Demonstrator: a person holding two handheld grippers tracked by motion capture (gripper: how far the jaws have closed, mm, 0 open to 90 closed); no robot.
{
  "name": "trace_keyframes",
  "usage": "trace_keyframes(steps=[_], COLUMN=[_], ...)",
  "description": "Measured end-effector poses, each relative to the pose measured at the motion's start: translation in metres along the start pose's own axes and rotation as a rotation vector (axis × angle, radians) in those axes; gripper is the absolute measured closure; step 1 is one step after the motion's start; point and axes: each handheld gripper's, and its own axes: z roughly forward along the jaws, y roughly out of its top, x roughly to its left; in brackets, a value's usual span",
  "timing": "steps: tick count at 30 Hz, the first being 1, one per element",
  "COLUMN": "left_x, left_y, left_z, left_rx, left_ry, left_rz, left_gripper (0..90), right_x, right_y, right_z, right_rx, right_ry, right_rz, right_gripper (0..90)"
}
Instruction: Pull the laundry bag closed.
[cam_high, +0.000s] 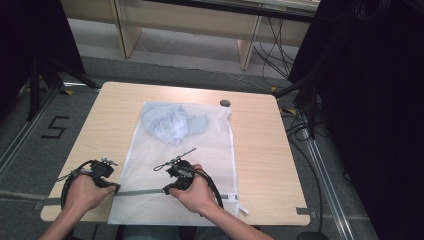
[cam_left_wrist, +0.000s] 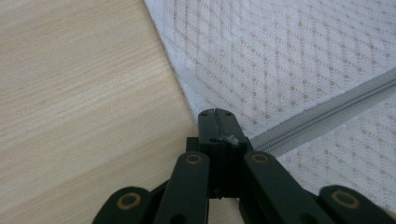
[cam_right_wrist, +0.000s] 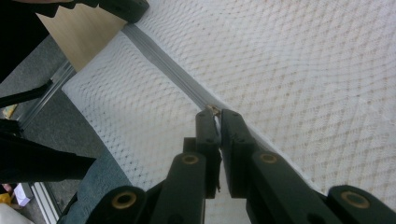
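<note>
A white mesh laundry bag (cam_high: 200, 150) lies flat on the wooden table (cam_high: 110, 115). A pale blue garment (cam_high: 172, 124) is bunched inside its far end. A grey zipper (cam_high: 140, 192) crosses the bag near the front edge. My left gripper (cam_high: 116, 188) is shut on the bag's edge at the zipper's left end (cam_left_wrist: 215, 112), with the zipper (cam_left_wrist: 327, 109) running away to the right. My right gripper (cam_high: 166, 190) is shut on the small zipper pull (cam_right_wrist: 211, 108), jaws pinched together (cam_right_wrist: 215, 112). Beyond it the zipper (cam_right_wrist: 163, 60) leads to the left gripper (cam_right_wrist: 119, 7).
A small dark round object (cam_high: 225, 103) sits near the table's far edge. Black stands and cables (cam_high: 305, 115) crowd the right side, and wooden furniture legs (cam_high: 247, 47) stand behind. The floor left of the table bears a marked 5 (cam_high: 54, 127).
</note>
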Motion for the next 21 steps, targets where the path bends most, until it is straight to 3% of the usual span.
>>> trace_keyframes(steps=[11,21], left_x=[0.0001,0.0002], left_y=[-0.0001,-0.0003], left_z=[0.0000,0.0003], left_rx=[0.000,-0.004], left_ry=[-0.001,-0.004], left_rz=[-0.001,-0.002], left_gripper=[89.8,89.8], right_x=[-0.0072,-0.0098], right_y=[-0.0049,-0.0084], right_z=[-0.0045,-0.0081], right_rx=[0.004,0.007], right_ry=[-0.011,-0.010], right_rz=[-0.009,0.011], right_gripper=[87.1,87.1])
